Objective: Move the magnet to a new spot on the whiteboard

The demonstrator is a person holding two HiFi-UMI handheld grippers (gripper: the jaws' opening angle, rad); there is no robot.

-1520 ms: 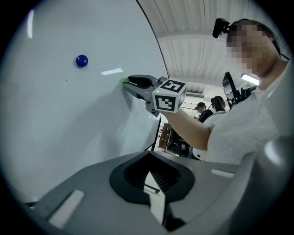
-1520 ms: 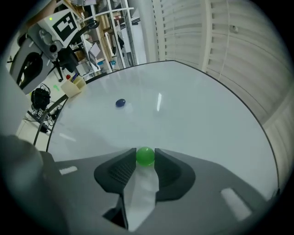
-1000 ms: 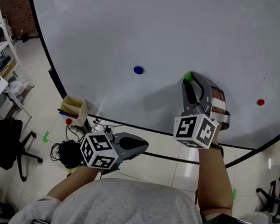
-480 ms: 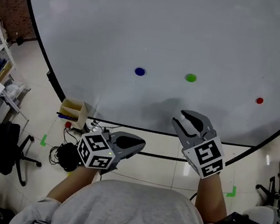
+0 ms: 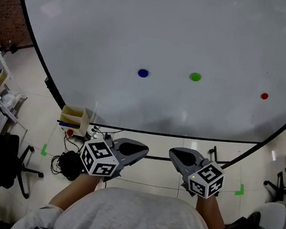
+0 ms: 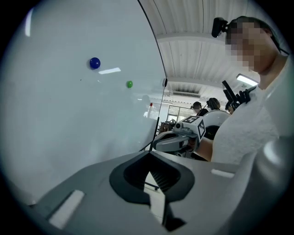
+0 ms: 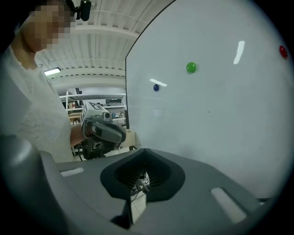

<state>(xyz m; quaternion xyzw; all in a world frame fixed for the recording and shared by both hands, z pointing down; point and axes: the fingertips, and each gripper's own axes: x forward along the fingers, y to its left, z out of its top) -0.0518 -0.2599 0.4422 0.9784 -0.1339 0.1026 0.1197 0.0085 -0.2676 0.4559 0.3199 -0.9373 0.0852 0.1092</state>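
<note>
The whiteboard carries three round magnets in a row: blue, green and red. The green magnet sticks there free, with nothing touching it. My right gripper hangs low below the board's bottom edge, well away from the green magnet. Its jaws have just been closing with nothing between them, and they now stand shut. My left gripper is level beside it, shut and empty. The left gripper view also shows the blue magnet and green magnet.
A yellow box sits by the board's lower left edge, with a tangle of cables on the floor below it. An office chair and shelves stand at left. Green tape marks dot the tiled floor.
My right gripper let go of the green magnet, dropped from the board to below its edge, rolled over and shut. The left gripper has hardly moved.
</note>
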